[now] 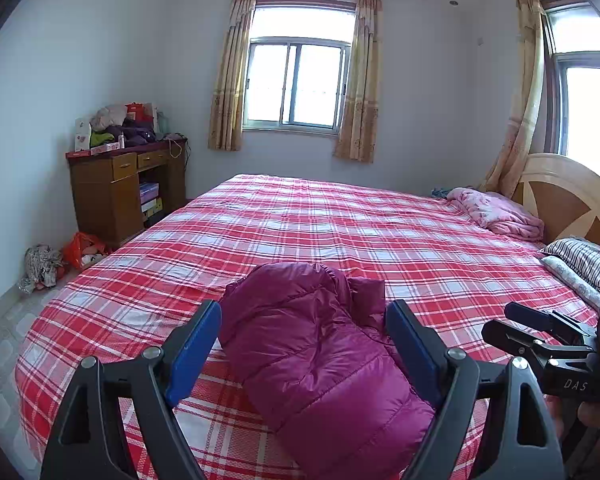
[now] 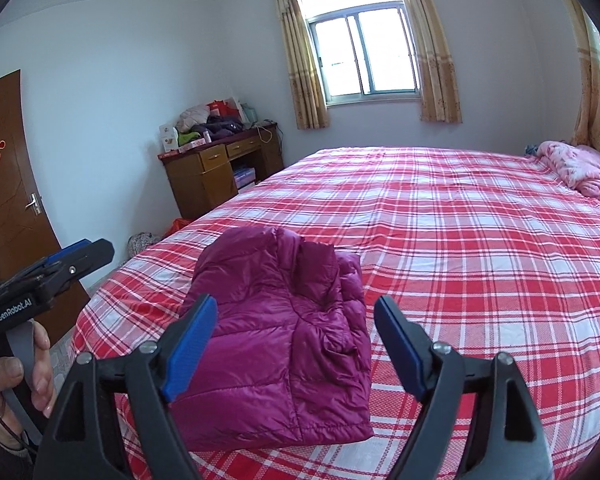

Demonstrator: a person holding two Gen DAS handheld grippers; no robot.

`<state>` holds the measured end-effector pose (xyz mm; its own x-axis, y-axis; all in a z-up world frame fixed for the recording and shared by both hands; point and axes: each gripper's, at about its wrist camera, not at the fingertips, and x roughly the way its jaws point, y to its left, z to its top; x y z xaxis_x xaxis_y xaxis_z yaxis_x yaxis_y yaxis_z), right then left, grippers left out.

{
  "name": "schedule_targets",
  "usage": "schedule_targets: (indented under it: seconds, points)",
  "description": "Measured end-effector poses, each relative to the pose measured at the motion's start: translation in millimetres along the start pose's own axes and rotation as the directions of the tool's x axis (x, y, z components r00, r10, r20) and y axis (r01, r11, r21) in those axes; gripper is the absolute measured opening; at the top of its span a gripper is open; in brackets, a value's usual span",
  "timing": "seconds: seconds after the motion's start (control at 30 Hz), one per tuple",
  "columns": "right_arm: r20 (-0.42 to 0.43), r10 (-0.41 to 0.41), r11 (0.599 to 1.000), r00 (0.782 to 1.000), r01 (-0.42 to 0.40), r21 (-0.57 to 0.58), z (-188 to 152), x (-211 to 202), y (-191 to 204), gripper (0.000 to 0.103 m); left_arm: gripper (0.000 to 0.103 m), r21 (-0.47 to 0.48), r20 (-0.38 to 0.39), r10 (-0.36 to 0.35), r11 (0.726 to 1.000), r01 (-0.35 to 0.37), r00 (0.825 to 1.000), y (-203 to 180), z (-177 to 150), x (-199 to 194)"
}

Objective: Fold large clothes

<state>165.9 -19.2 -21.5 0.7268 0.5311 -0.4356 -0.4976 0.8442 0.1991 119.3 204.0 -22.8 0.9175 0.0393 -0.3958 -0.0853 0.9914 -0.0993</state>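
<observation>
Since the magenta quilted puffer jacket [image 2: 284,332] lies already as a compact, thick bundle on the red-and-white plaid bedsheet [image 2: 480,240], near the foot edge of the bed, I judge the folding is nearly done or done. Sleeves are not visible, so they seem tucked inside; one small flap or collar part sticks out at the far right corner of the bundle. The edges are a bit puffy and not fully square, maybe one pressing or tidy move is left.

The left gripper [image 1: 302,350] hovers above the bundle w/ its blue pads spread wide, holding nothing. The right gripper [image 2: 296,340] is also spread wide over the jacket, nothing between the pads. Both seem apart from the fabric, but contact at the lower part I cannot tell.

A pink blanket [image 1: 496,212] is well apart, near the headboard.
</observation>
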Motion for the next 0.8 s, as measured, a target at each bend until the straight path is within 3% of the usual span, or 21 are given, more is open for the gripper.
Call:
schedule_targets:
  seconds: [0.8]
  points:
    - [0.010, -0.002, 1.000, 1.000, 0.002, 0.005, -5.9, -4.3, -0.5, 0.088, 0.085, 0.004, -0.017, 0.009, 1.000, -0.009, 1.000, -0.7, -1.9, 2.3]
